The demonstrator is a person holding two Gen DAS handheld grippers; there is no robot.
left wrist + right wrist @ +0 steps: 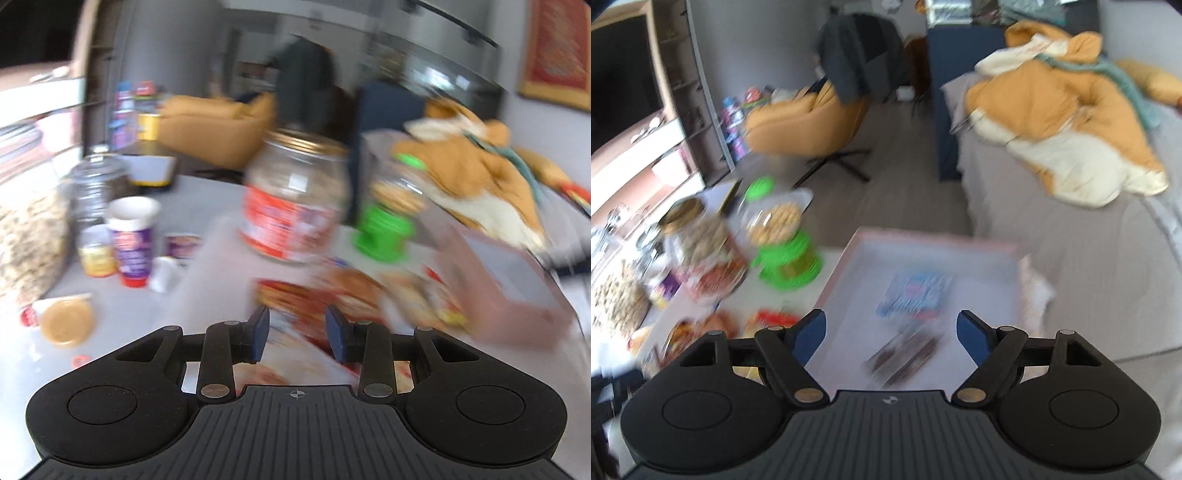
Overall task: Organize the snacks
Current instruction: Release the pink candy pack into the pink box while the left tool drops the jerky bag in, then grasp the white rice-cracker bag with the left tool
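Left wrist view: low, close over white table (207, 206), facing across it toward room, blurred. Right wrist view: higher, angled down onto pink-rimmed shallow tray (931, 236), bed beyond. Shared: gold-lidded clear jar with red label (295, 199) (701, 251), green-based clear biscuit dispenser (388, 221) (783, 240), mustard armchair (214, 125) (801, 122).

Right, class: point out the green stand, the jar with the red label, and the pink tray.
green stand (790, 264), right wrist view, on its flared base.
jar with the red label (295, 206), left wrist view, on its glass body.
pink tray (934, 236), right wrist view, on its far rim.
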